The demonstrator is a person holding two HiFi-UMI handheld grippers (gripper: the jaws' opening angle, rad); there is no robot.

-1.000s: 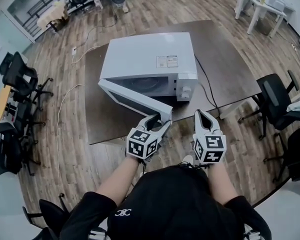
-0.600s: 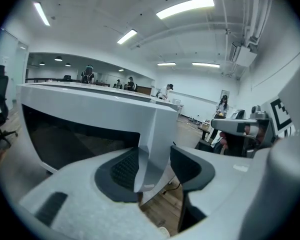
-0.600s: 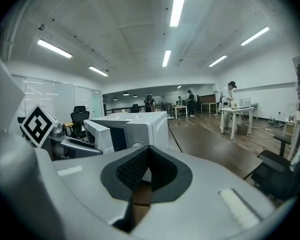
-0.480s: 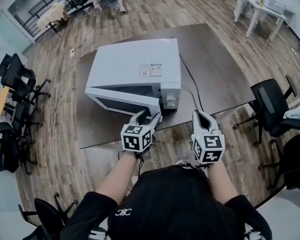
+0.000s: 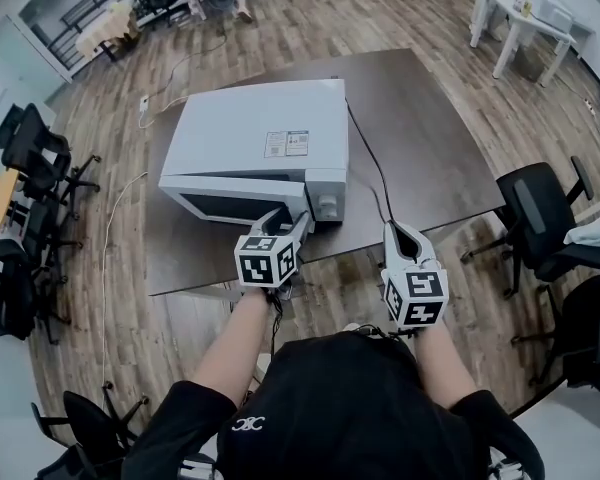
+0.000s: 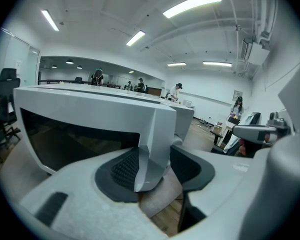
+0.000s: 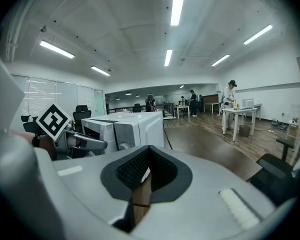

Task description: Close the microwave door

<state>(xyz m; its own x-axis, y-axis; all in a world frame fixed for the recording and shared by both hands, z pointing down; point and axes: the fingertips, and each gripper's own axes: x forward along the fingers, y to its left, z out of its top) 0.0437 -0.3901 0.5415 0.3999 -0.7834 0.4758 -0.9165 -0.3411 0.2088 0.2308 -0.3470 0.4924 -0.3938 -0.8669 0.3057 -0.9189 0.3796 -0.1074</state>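
Microwave door (image 6: 90, 109) edge sits within the spread left gripper (image 6: 155, 168), hidden overhead; right gripper (image 7: 146, 171) pressed together.

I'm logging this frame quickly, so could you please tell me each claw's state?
Left claw: open, astride the microwave door's free edge.
Right claw: closed, empty.
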